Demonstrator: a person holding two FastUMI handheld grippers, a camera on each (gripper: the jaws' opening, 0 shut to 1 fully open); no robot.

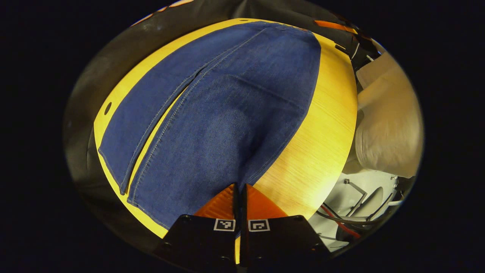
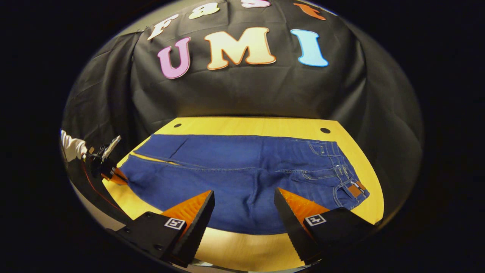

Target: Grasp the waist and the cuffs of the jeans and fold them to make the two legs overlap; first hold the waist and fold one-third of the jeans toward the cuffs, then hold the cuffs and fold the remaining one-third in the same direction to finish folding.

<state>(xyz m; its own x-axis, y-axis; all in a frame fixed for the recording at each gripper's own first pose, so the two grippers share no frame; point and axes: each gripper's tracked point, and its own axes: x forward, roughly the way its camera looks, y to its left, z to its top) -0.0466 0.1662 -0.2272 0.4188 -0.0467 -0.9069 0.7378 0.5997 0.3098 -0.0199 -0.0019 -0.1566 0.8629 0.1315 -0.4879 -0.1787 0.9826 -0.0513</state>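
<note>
Blue jeans [image 1: 227, 113] lie flat along the yellow wooden table [image 1: 322, 132], legs side by side with a narrow gap between them. In the left gripper view my left gripper [image 1: 239, 186] has its fingers pressed together at the near leg's cuff corner, with denim running in under the tips. In the right gripper view the jeans [image 2: 242, 170] stretch across the table, waist [image 2: 346, 178] to the right and cuffs to the left, where the left gripper [image 2: 115, 175] sits. My right gripper [image 2: 244, 197] hangs open above the jeans' near edge at the thigh, holding nothing.
The table [image 2: 246, 125] has small round holes [image 2: 325, 130] near its far corners. The black cloth wall [image 2: 246, 91] rises behind it. A person in pale clothing [image 1: 386, 125] stands beside the table end, with cables and a white frame [image 1: 352, 212] below. A white sleeve [image 2: 72, 146] holds the left gripper.
</note>
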